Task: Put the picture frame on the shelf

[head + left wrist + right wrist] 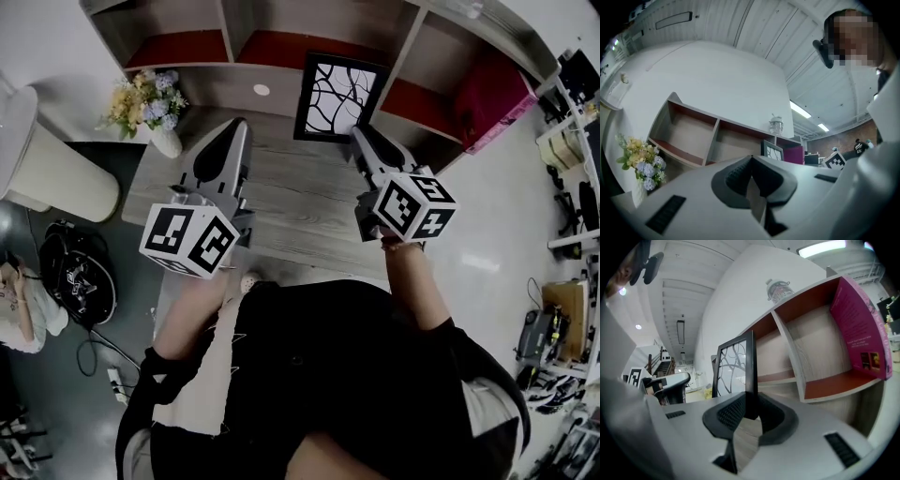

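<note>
The picture frame [336, 97] is seen in the upper middle of the head view, just in front of the shelf [202, 67] — pinched by one edge in the right gripper [361, 138]. The left gripper [238, 127] is pressed together on nothing. It's probably light and stiff, but possibly glazed and easily swung — the rim is best gripped, never the pane.

We hold both arms out ahead, grippers roughly level. Our left gripper [238, 127] has its jaws pressed together, empty. Our right gripper [359, 134] clamps the picture frame's [330, 94] edge.
</note>
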### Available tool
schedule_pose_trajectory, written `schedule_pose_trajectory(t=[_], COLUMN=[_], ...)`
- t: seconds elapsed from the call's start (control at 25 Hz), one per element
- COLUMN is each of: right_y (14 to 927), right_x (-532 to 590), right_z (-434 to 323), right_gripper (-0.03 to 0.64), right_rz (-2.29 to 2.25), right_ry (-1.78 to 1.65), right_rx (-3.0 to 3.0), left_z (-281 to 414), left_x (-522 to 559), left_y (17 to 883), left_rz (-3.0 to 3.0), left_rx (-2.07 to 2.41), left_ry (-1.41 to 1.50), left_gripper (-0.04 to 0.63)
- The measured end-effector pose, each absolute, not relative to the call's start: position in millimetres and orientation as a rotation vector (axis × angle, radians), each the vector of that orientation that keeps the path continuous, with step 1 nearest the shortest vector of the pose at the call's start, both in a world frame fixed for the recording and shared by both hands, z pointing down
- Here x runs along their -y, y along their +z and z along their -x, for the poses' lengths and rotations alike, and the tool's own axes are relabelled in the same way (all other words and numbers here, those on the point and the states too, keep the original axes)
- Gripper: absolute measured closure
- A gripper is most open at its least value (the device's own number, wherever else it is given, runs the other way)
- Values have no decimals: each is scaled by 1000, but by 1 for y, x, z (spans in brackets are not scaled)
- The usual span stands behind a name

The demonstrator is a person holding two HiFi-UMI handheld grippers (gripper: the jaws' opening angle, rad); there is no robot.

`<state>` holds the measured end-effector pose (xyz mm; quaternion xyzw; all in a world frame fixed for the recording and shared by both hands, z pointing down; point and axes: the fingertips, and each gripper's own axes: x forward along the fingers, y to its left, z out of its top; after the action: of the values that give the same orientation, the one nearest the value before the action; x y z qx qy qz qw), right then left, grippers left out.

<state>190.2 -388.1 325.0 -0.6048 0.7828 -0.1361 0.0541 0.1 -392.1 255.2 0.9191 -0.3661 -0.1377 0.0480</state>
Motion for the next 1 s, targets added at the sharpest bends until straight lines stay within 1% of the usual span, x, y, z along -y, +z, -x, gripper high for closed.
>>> schedule_pose_trajectory(t=[0.28, 0.68, 1.0], right_y=[310, 307, 317], right_x=[436, 462, 506], right_z=[-176, -177, -161], right_gripper=[534, 534, 534], right_rz=[1972, 2098, 2067], right_ry=[-422, -463, -693], right_rx=[-2257, -2037, -2127], left_z=[16, 30, 39], left_x=[456, 500, 532], left_y=[241, 241, 251], left_rz=[-2850, -2918, -2909], left_rx=[949, 747, 618], left_ry=[-385, -369, -385], left_gripper=[584, 584, 584])
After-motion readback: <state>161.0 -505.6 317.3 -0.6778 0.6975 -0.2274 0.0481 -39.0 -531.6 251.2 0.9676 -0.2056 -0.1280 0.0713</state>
